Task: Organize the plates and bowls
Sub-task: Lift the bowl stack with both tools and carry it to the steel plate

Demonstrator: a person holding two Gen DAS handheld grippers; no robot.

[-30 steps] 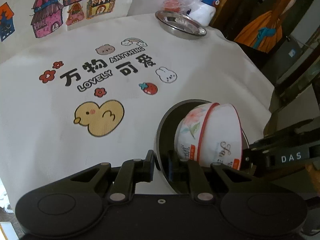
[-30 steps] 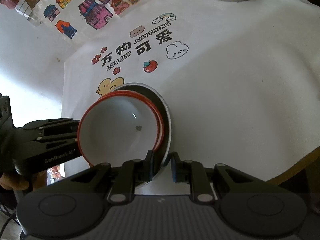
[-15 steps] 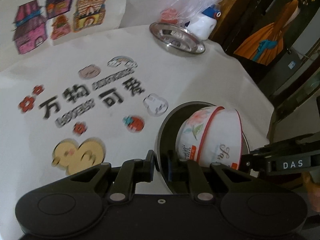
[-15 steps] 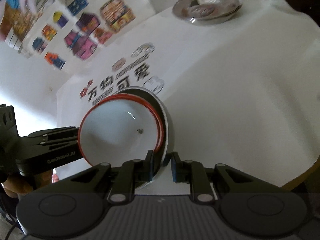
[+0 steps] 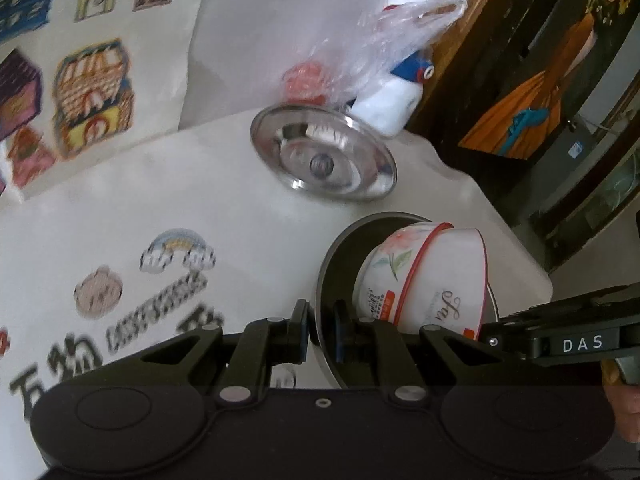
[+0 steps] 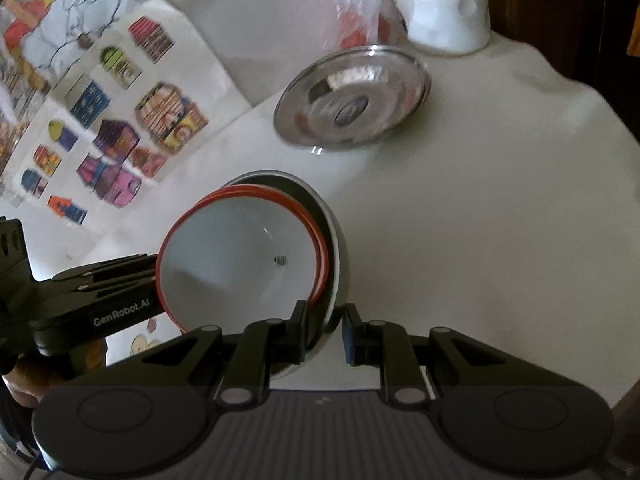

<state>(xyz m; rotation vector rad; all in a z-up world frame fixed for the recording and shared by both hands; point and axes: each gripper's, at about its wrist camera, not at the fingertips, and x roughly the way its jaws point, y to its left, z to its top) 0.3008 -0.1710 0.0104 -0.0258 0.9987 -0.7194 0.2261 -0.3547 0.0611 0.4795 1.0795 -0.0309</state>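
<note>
- Left gripper (image 5: pixel 320 334) is clamped narrow on the rim of the dark plate (image 5: pixel 334 256), one finger on each face of the edge.
- Right gripper (image 6: pixel 326 334) grips the same plate (image 6: pixel 338 264) from the opposite side, rim pinched between its fingers.
- So that's two grippers, one plate, and the plate is held tilted up off the table.
- Two bowls ride on that plate, nested one inside the other: the outer floral bowl (image 5: pixel 384 276) and the inner bowl (image 5: pixel 448 280), both red-rimmed.
- In the right wrist view the white inside of the inner bowl (image 6: pixel 240 260) faces the camera, with a second red rim peeking out just behind it.
- In each view the other gripper's black body pokes in from the side, right next to the bowls.
- Further out, one steel dish (image 5: pixel 324 158) sits on the white tablecloth (image 5: pixel 200 208), well apart from the carried stack.
- Beyond the dish: one clear plastic bag (image 5: pixel 384 40) and one white bottle (image 6: pixel 440 12) with a blue top, close together at the table's far edge.
- Cartoon prints and lettering on the cloth are blurred.
</note>
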